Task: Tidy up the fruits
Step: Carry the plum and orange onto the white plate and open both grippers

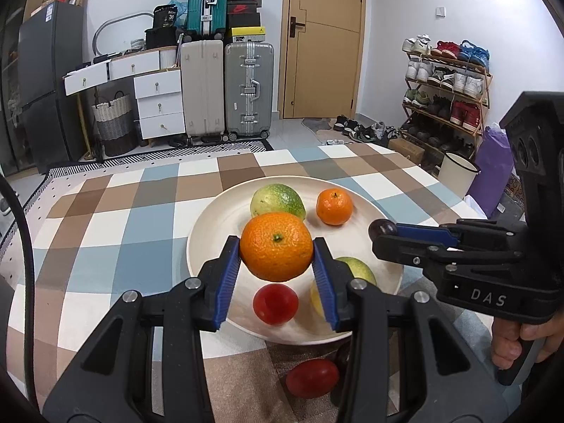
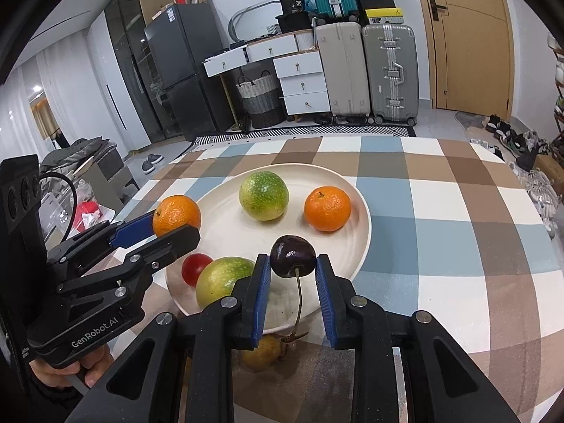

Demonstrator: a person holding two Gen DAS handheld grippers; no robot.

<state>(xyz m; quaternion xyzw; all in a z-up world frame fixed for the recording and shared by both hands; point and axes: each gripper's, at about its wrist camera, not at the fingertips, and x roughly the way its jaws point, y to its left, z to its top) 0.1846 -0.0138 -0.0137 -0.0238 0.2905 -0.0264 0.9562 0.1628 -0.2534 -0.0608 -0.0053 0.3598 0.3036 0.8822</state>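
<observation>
My left gripper (image 1: 276,252) is shut on a large orange (image 1: 276,245), held above the near part of the cream plate (image 1: 218,211). My right gripper (image 2: 293,259) is shut on a dark cherry (image 2: 292,254) whose stem hangs down, over the plate's (image 2: 356,257) near right rim. On the plate lie a green fruit (image 1: 278,199), a small mandarin (image 1: 334,207), a red tomato (image 1: 275,304) and a second green-yellow fruit (image 1: 357,269). In the right wrist view the left gripper (image 2: 176,224) with its orange (image 2: 176,214) sits at the plate's left side.
A red tomato (image 1: 312,377) lies on the checked tablecloth (image 1: 105,225) in front of the plate, and a yellowish fruit (image 2: 262,354) lies beneath my right gripper. Suitcases (image 1: 225,88), drawers and a shoe rack (image 1: 447,98) stand beyond the table. A hand (image 1: 528,338) grips the right tool.
</observation>
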